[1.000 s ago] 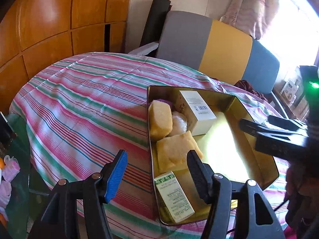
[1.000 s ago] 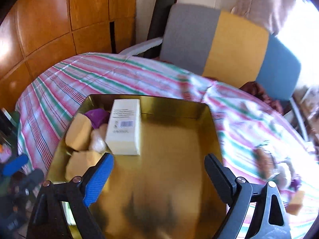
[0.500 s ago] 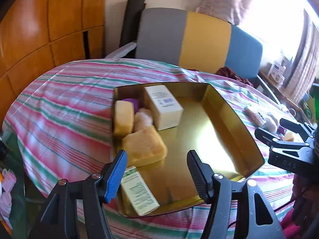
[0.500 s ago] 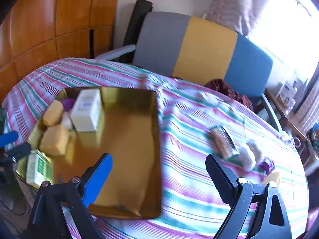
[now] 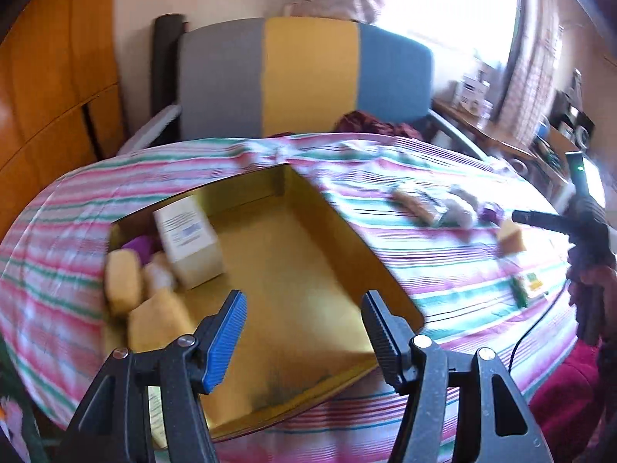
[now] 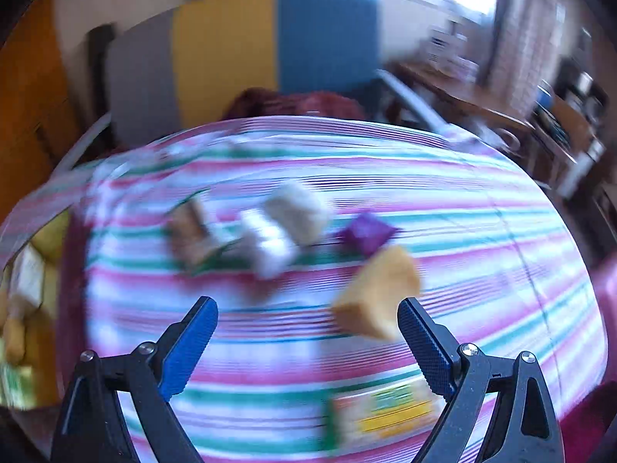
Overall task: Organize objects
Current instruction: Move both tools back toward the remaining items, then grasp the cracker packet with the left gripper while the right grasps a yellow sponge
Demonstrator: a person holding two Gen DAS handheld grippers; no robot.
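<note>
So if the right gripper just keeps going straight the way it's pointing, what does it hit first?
Probably the striped tablecloth. The right gripper is open and empty, and bare cloth lies between its fingers. The yellow sponge block sits just inside the right finger, so it might get clipped. Blur makes depth uncertain.

Gold tray, shallow, rectangular, under and ahead of left claw. Inside, at its left end: white box lying flat, purple lump behind yellow sponge, pale ball, second sponge nearest the blue pad. Loose on striped cloth ahead of right claw: yellow wedge just by the right finger, purple block beyond, two white lumps and tan packet further left, green-yellow carton below the wedge. All blurred.
</note>
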